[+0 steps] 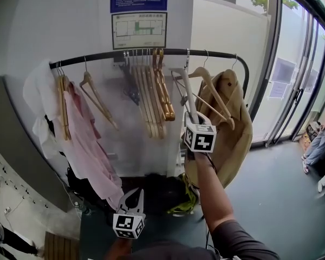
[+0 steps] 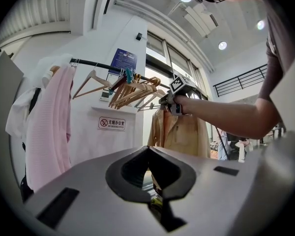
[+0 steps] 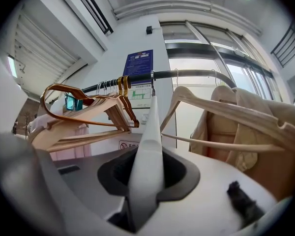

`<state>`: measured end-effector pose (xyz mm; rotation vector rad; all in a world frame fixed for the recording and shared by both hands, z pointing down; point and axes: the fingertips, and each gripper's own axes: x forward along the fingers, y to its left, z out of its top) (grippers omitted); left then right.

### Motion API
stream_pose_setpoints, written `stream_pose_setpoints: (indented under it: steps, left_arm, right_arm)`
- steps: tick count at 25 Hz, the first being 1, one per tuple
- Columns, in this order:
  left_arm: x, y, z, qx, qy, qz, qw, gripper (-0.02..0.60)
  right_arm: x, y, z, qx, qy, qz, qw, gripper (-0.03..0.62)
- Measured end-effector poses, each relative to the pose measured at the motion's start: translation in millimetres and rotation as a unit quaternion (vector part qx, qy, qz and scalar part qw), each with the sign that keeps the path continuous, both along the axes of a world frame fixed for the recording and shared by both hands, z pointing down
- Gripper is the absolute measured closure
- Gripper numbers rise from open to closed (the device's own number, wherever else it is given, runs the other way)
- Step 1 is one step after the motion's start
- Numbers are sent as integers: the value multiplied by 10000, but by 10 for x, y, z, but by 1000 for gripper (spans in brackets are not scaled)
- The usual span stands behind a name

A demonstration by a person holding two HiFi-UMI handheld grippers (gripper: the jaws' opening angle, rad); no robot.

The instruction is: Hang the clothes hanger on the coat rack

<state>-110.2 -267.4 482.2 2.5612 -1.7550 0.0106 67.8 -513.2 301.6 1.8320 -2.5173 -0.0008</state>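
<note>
One arm (image 1: 212, 191) reaches up, right gripper (image 1: 192, 117) clamped on the grey clothes hanger (image 1: 186, 88), its hook at the coat rack rail (image 1: 103, 57); left gripper (image 1: 134, 195) hangs low, jaws together, empty.

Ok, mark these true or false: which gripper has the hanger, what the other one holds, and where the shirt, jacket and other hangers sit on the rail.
1. The right gripper is shut on a white hanger. True.
2. The left gripper holds a hanger too. False: it is empty, jaws together, low down.
3. A pink shirt hangs near the left end of the rail in the head view. True.
4. The tan jacket hangs left of the pink shirt. False: it is at the rail's right end.
5. No other hangers are on the rail. False: wooden hangers are bunched at its middle.
</note>
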Motion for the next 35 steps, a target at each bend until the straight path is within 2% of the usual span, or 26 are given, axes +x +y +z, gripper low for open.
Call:
stream_pose_setpoints:
  steps: [6, 12, 16, 19, 22, 28, 32, 35]
  left_arm:
    - [65, -45, 43, -25, -3, 99, 9999, 572]
    - [118, -121, 52, -67, 8, 210, 9998, 572]
    - [149, -170, 33, -38, 26, 248, 9997, 572]
    - [163, -222, 1, -4, 23, 264, 9996, 572]
    - [178, -257, -31, 28, -3, 275, 9996, 572]
    - [211, -304, -48, 27, -20, 356, 9994, 572]
    - [282, -288, -107, 119, 31, 495, 9987, 572]
    - [338, -290, -139, 155, 23, 557, 9983, 572]
  right_arm:
    - [44, 343, -53, 728, 24, -41, 9973, 416]
    - [84, 1086, 73, 1186, 32, -133, 9929, 401]
    - [68, 1525, 491, 970, 196, -253, 9948, 399]
    - [65, 1712, 894, 690, 489, -204, 9962, 401]
    - [42, 1852, 1238, 424, 557, -265, 9972, 402]
    - [-24, 2041, 1431, 319, 560, -261, 9976, 542]
    - [-49, 2066, 1411, 381, 511, -212, 9977, 579]
    - [-31, 2090, 1453, 320, 336, -218, 9987, 580]
